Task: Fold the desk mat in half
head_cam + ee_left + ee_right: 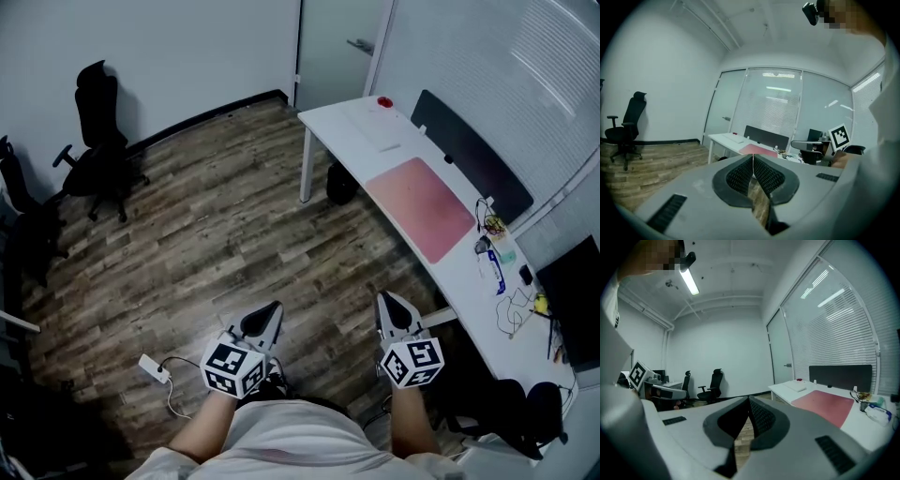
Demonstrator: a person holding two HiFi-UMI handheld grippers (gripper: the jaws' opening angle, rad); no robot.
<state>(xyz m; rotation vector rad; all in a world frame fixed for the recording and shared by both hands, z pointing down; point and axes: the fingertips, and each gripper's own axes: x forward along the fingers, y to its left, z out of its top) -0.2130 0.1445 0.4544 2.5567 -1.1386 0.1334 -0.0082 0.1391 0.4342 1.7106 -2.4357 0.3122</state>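
Head view: logged left gripper [265, 322] and right gripper [392, 309] held low at 6 o'clock over the wood floor [216, 234], each with jaws drawn together on nothing. Found the pink desk mat [422, 208] lying flat and unfolded on the white desk [328, 117] at 2 o'clock, well apart from both grippers. Judged the fold not yet begun. Noted a white keyboard [373, 129] off the mat's 11 o'clock end and a tangle of cables and small items [497, 258] near its 4 o'clock end. Flagged likely trouble: sweeping one end over could snag the cables or drag the small items if the lifted edge runs low. Left gripper view: confirmed ribbed pads [740, 174] meeting at the tip, nothing pinched. Saw the mat [757, 149] far off at 12 o'clock, just above the closed tips. Flagged a further risk: arriving with jaws closed means only pushing at the edge, which would likely slide the whole mat along the smooth top instead of lifting it. Right gripper view: confirmed jaws closed and empty. Saw the mat [827, 406] at 3 o'clock, flat against the desk with no raised lip visible. Judged a thin flush edge hard to get a jaw under. Expected a one-sided pinch to give a skewed fold with corners not meeting. Expected a shallow bite to slip out mid-fold and let the mat flop back.
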